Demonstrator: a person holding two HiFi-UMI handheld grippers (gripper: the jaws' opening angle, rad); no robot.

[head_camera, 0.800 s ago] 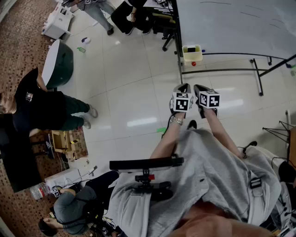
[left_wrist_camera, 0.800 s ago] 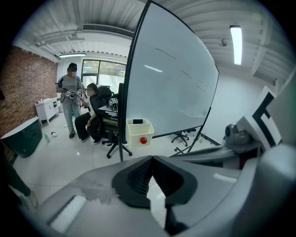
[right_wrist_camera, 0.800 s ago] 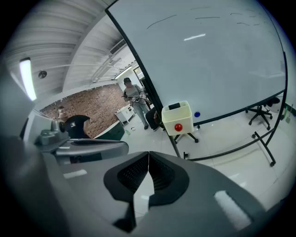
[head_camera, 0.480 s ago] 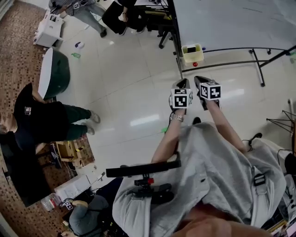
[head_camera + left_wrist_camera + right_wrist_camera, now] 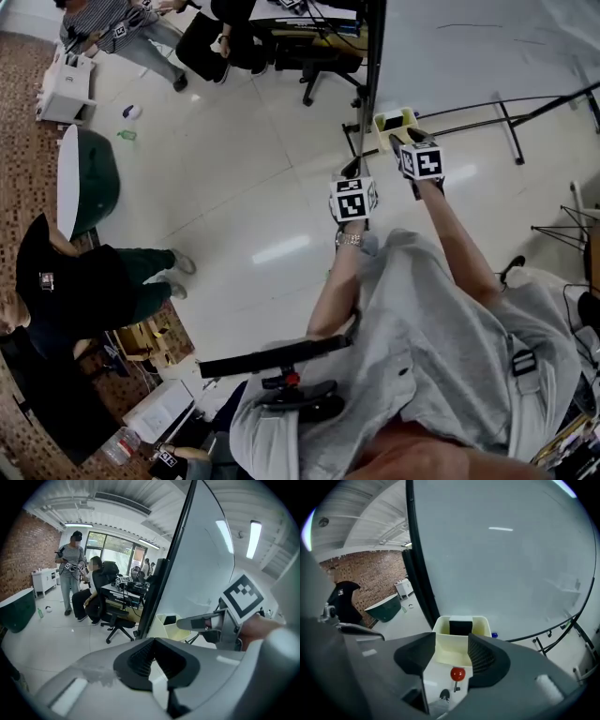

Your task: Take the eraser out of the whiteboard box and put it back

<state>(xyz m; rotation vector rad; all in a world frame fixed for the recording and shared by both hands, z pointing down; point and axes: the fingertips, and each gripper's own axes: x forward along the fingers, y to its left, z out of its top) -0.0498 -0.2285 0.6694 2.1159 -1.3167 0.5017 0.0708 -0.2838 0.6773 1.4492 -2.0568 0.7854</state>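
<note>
The cream whiteboard box [image 5: 461, 637] hangs at the lower left corner of the whiteboard [image 5: 506, 559], by its black frame post. A black eraser [image 5: 461, 626] stands inside it against the back wall. My right gripper [image 5: 451, 651] is open just in front of the box, which shows in the gap between its jaws; nothing is held. In the head view the right gripper [image 5: 401, 141] reaches the box [image 5: 389, 122]. My left gripper [image 5: 351, 175] hangs lower and to the left. Its pads [image 5: 157, 651] meet with nothing between them, and the box [image 5: 165, 624] shows past them.
A red knob [image 5: 457, 673] sits under the box. The whiteboard stand's black legs [image 5: 511, 131] spread over the white floor. An office chair [image 5: 117, 620] and seated people are at the back left, and a dark green tub [image 5: 84, 183] at the left.
Both grippers have moved forward toward the whiteboard. The right one has gone further and now reaches the box, and the left trails behind it.
</note>
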